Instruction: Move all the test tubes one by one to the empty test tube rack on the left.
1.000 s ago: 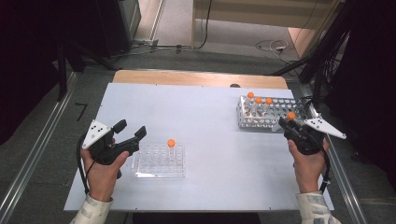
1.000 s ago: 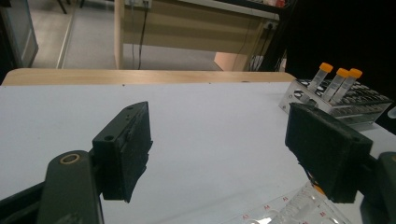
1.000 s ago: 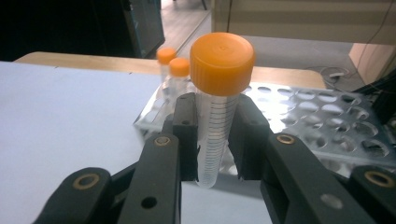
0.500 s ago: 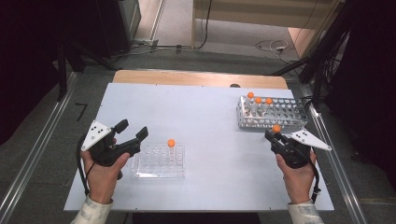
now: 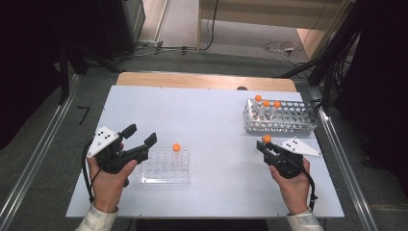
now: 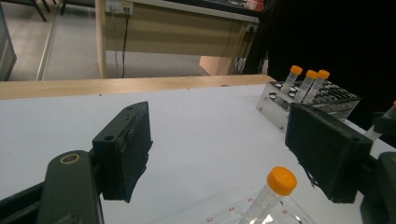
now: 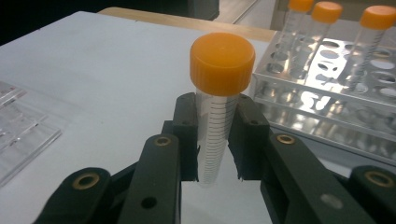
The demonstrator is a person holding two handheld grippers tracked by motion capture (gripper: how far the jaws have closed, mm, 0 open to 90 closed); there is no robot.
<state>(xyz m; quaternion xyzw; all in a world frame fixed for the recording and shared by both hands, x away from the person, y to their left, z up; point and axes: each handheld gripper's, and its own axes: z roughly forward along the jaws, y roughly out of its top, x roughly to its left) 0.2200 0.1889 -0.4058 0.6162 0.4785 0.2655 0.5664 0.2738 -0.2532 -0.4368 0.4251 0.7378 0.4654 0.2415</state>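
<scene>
The work looks like moving orange-capped tubes from the metal rack [image 5: 280, 117] to the clear rack [image 5: 166, 165]. Left to right: the left gripper [image 5: 142, 136] hovers at the clear rack's 9 o'clock side, jaws apart on nothing. One tube [image 5: 176, 150] already stands in the clear rack. The right gripper [image 5: 264, 146] is clamped on a second tube [image 7: 216, 105], upright, above the table at about 7 o'clock from the metal rack, where three tubes [image 5: 266, 104] are left. So one is delivered, one in transit, three to go. Compared with a second ago, the right gripper has come away from the metal rack toward the person and leftward; the left has hardly moved.
</scene>
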